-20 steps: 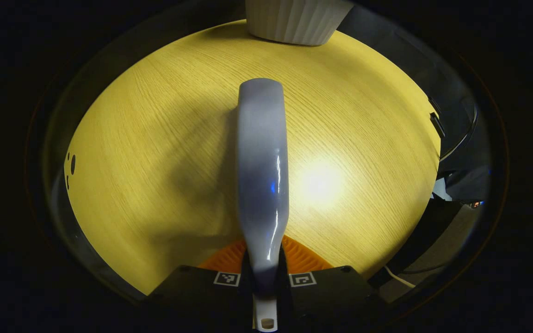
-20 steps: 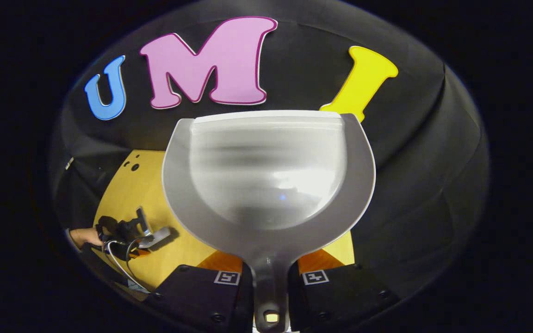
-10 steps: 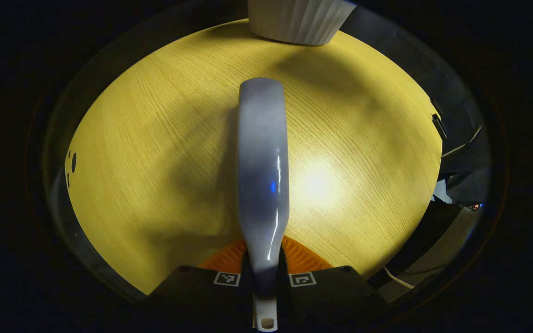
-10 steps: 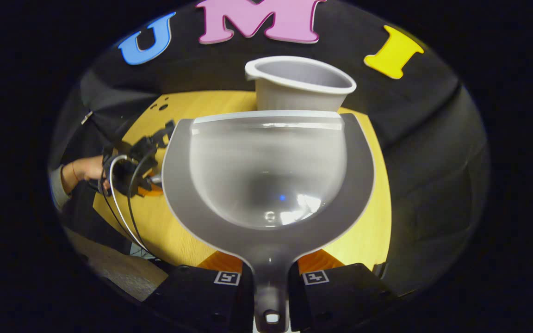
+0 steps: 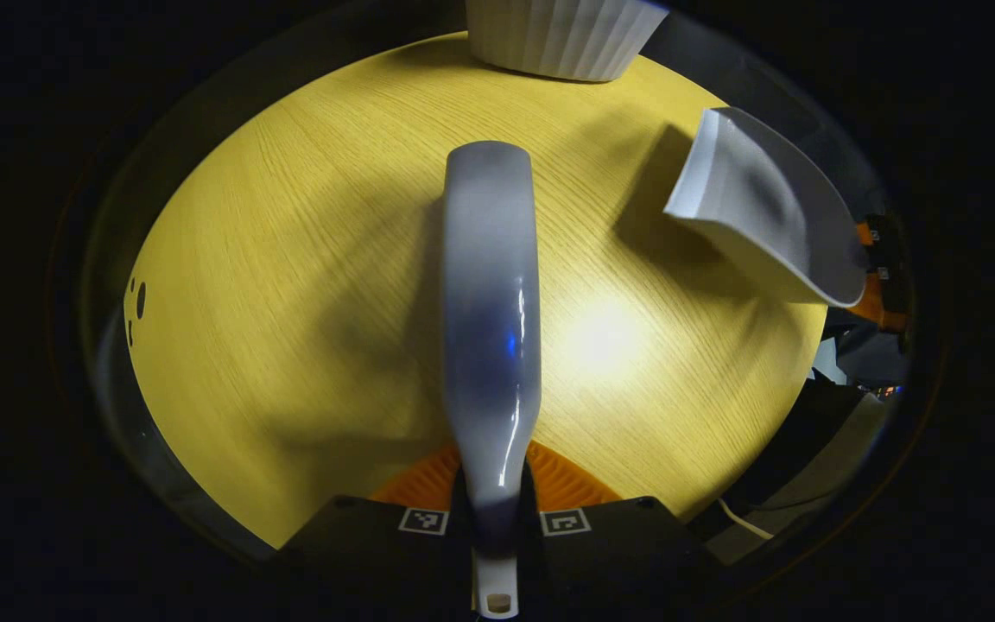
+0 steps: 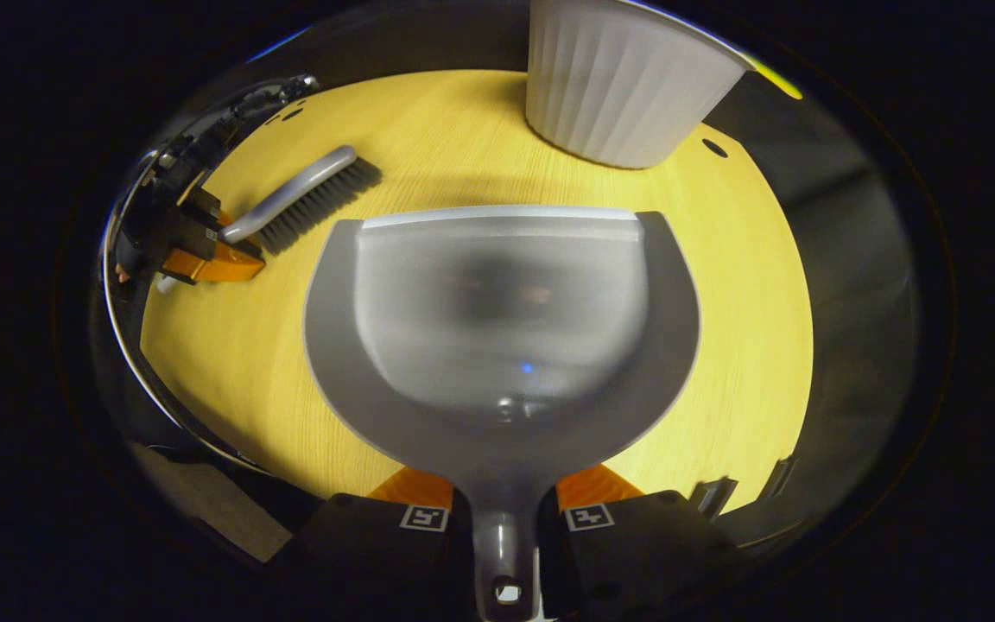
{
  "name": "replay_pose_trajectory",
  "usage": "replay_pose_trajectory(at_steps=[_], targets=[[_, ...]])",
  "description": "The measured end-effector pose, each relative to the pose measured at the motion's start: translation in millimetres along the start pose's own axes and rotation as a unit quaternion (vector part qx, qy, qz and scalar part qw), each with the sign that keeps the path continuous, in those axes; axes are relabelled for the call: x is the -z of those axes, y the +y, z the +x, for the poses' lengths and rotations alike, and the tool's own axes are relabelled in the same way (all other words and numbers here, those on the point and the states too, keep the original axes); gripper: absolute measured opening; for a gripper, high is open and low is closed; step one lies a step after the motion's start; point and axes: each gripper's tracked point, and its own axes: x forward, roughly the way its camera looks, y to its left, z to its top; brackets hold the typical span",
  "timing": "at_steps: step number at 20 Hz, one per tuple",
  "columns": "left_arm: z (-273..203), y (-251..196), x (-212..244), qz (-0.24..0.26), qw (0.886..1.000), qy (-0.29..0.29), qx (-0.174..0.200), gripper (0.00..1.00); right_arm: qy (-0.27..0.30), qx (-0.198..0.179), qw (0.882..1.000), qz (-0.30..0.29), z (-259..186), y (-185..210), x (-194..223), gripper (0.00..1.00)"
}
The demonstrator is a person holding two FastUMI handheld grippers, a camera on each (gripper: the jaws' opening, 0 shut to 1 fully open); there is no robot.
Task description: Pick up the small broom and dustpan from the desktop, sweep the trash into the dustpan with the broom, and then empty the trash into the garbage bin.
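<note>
**Dustpan empty, both tools over the desktop**

The right gripper [image 6: 504,518] clamps the dustpan [image 6: 502,328] by its handle, its lip pointing toward the ribbed white garbage bin [image 6: 627,86] just beyond. The left gripper [image 5: 496,518] grips the broom [image 5: 489,294], long axis straight ahead, bin [image 5: 562,39] farther off. No trash is visible on the yellow wood desktop [image 6: 757,285]; dark booth walls surround it.

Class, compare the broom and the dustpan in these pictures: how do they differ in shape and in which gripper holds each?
The broom is long and narrow with dark bristles; the dustpan is a wide, hollow scoop. The left gripper is clamped on the broom's handle, the right gripper on the dustpan's. Both are pale grey plastic, held above the yellow table.
</note>
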Motion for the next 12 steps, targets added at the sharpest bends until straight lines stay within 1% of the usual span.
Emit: replay_pose_trajectory(at_steps=[3,4,7,9,11,12], targets=[[1,0,0,-0.003,1.000,0.001,-0.003,0.24,0.010,0.008,1.000,-0.013,15,3,1,0.34],[3,-1,1,-0.003,1.000,0.001,-0.005,0.24,0.014,0.005,1.000,-0.013,18,5,2,0.34],[4,-1,0,-0.002,1.000,0.001,-0.012,0.24,0.018,-0.021,1.000,0.013,23,13,2,0.34],[4,-1,0,0.002,1.000,0.002,-0.016,0.24,0.021,-0.029,0.999,0.026,24,13,5,0.34],[3,1,2,0.006,1.000,0.005,-0.018,0.26,0.035,-0.035,0.998,0.028,25,17,10,0.35],[2,0,2,0.005,1.000,0.006,-0.020,0.28,0.040,-0.039,0.998,0.030,27,18,12,0.28]])
